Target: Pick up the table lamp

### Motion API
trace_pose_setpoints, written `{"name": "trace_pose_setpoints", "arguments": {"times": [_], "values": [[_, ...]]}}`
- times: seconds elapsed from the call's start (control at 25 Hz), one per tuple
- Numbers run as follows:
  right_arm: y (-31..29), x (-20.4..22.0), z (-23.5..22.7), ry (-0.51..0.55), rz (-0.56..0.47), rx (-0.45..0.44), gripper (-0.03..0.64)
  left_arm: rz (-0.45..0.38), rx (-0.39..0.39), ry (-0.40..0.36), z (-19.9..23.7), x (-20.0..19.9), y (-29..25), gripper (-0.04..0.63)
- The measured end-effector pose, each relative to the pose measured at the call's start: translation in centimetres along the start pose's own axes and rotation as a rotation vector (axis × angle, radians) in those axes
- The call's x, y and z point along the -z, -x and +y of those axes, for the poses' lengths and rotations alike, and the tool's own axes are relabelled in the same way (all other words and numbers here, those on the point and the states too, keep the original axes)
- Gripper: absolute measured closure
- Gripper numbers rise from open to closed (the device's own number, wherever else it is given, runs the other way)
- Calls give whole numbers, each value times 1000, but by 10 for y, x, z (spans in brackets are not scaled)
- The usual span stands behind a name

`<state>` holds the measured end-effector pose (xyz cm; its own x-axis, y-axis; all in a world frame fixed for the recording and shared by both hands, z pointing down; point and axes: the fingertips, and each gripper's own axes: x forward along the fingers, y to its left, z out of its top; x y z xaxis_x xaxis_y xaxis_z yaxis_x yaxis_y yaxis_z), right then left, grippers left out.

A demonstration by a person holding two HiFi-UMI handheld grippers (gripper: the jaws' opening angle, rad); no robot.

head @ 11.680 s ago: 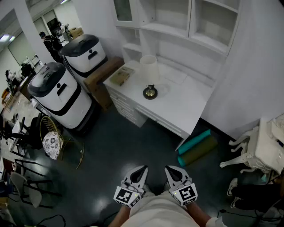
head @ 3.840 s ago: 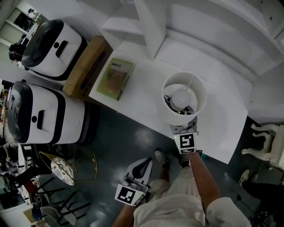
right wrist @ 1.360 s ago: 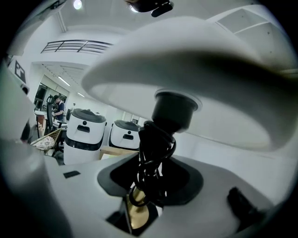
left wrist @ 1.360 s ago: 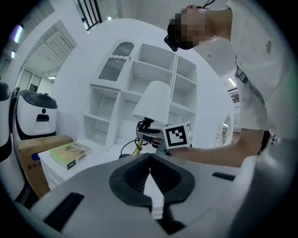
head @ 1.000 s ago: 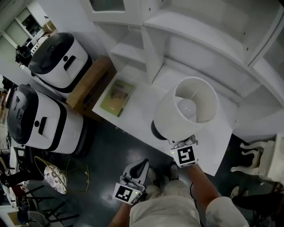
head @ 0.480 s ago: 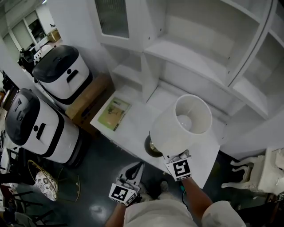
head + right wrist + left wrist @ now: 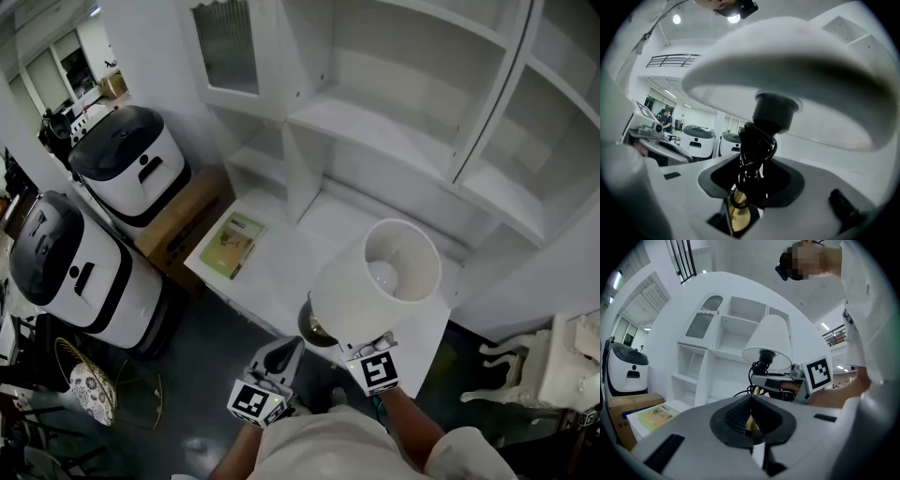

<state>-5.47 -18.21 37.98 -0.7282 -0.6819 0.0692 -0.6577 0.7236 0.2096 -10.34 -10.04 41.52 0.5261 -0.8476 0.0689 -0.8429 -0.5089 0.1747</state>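
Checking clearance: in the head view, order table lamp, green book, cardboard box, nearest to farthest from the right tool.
1. table lamp, held in the right tool.
2. green book, left on the desk.
3. cardboard box, beyond the desk's left end.

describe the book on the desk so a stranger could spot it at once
Find the white shelving unit and the white desk below it. At the desk's left end, beside the brown cardboard box, lies the book: flat, pale green cover, the only green thing on the white top.
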Motion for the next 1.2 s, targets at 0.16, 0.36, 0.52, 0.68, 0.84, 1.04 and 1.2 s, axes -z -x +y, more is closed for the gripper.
{"name": "trace_pose_setpoints", "arguments": {"times": [0.16,0.36,0.52,0.68,0.84,1.04,1.2], "values": [[24,3,5,1,-1,-1,457,-6,3,-9,-14,-2,-1,584],[55,5,7,-11,-1,-1,457,-8,0,-11,-34,-1,-1,584],[73,7,12,-3,1,-14,457,-3,-1,0,-46,4,1,584],[87,15,20,7,26,-31,457,-4,7,1,-57,6,0,584],[91,22,25,13,48,-25,457,-9,15,-4,-61,4,1,586],[91,22,25,6,34,-4,457,-9,28,-14,-63,3,2,584],[89,20,24,-3,25,11,457,-8,30,-18,-61,3,3,585]]}}
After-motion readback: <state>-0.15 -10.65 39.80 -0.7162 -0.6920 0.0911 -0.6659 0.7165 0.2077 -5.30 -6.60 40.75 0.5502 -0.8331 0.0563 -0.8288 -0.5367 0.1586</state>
